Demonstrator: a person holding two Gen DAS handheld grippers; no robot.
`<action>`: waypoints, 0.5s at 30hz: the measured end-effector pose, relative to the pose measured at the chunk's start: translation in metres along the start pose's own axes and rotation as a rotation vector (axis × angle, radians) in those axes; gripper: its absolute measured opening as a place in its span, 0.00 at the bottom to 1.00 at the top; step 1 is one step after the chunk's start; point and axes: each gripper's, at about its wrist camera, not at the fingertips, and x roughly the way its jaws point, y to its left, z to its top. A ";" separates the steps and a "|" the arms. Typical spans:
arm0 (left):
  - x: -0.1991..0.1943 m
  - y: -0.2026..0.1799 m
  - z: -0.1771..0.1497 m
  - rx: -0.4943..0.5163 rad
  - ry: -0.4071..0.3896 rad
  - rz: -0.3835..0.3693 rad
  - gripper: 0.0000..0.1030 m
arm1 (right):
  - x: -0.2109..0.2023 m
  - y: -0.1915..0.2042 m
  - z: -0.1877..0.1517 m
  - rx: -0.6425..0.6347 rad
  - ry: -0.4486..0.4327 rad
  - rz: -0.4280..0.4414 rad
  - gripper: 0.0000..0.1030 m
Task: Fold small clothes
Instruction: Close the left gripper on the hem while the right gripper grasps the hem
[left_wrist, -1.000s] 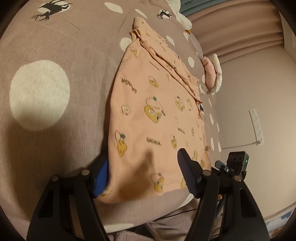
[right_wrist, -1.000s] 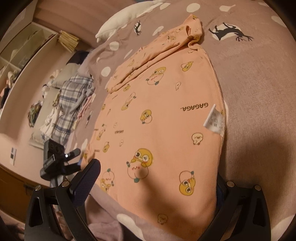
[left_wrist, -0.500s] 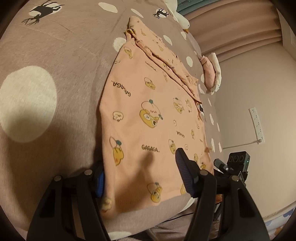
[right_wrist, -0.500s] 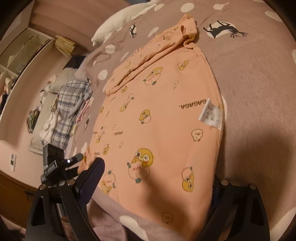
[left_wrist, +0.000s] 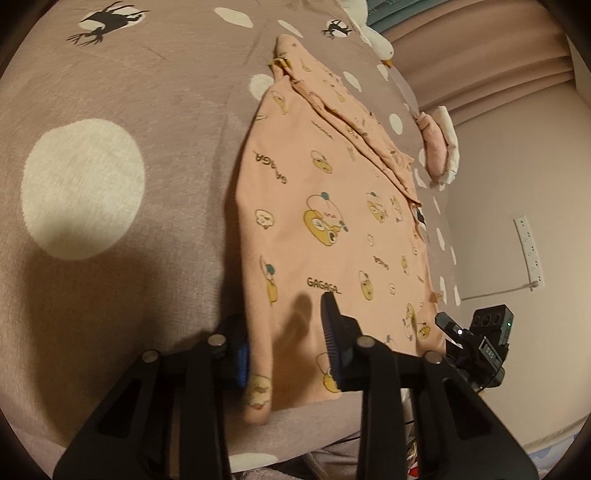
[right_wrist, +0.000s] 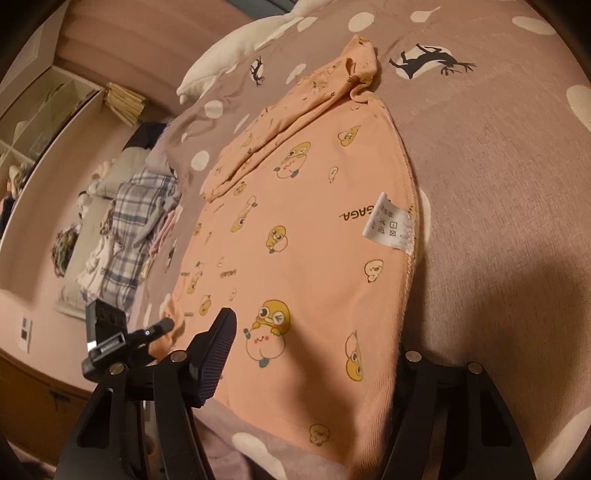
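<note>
left tool (left_wrist: 286, 332) spread over shirt (left_wrist: 332, 229) hem | right tool (right_wrist: 314, 354) spread | care label (right_wrist: 389, 225) right view only

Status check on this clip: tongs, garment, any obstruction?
Left tongs open, straddling near corner. Right tongs open at other corner. Peach shirt flat on bedspread. Nothing blocking.

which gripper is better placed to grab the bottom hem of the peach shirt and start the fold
Slightly the left. The left gripper is open, its fingers straddling the near corner of the peach shirt. The right gripper is open at its own corner too.
</note>
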 end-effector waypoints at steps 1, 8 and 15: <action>0.001 0.000 0.000 -0.002 0.000 0.009 0.19 | 0.000 0.001 0.000 -0.001 0.001 -0.004 0.66; 0.000 0.003 0.000 -0.021 0.000 0.025 0.15 | -0.002 -0.004 0.000 0.030 -0.004 -0.031 0.50; -0.002 0.002 0.000 -0.030 -0.007 0.021 0.14 | -0.006 -0.014 -0.002 0.077 -0.011 -0.034 0.29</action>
